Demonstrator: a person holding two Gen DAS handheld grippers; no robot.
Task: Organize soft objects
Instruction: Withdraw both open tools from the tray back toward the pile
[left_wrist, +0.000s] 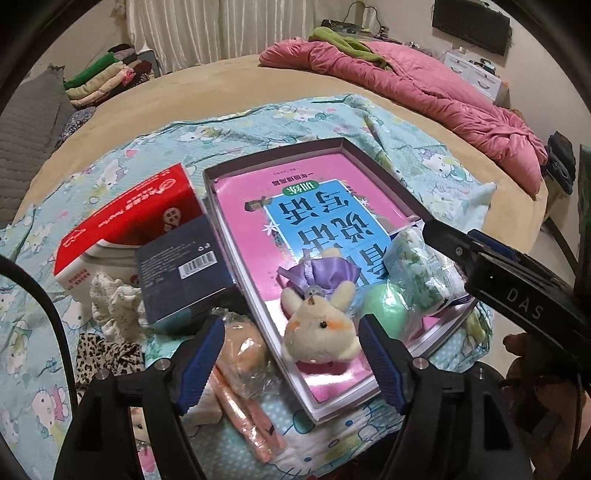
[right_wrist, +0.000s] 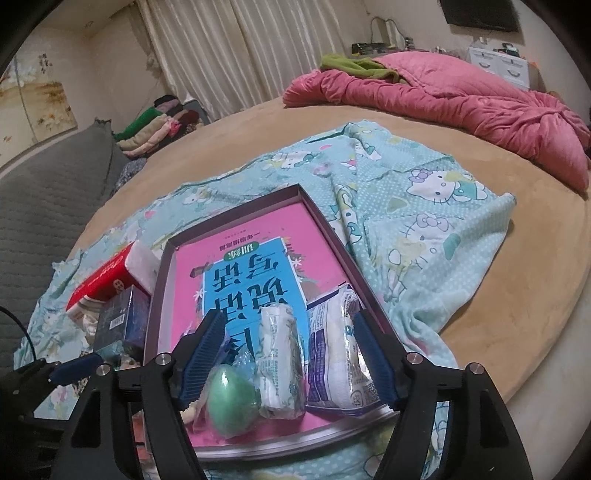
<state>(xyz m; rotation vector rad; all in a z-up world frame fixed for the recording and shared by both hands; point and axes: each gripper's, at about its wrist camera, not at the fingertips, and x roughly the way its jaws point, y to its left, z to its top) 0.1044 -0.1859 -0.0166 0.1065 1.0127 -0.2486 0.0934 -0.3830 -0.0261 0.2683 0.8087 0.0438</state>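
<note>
Plush rabbit (left_wrist: 319, 325), green egg (right_wrist: 231, 400), wrapped packets (right_wrist: 279, 363) in tray (right_wrist: 236, 206); bagged toy (left_wrist: 242, 354), lace (left_wrist: 112, 304) remain outside left. Left gripper (left_wrist: 291, 360), right gripper (right_wrist: 290, 356): both spread, empty.

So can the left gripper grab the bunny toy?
Probably yes. The left gripper is open, its blue fingers either side of the plush bunny, which lies at the near end of the tray with nothing on top of it.
</note>
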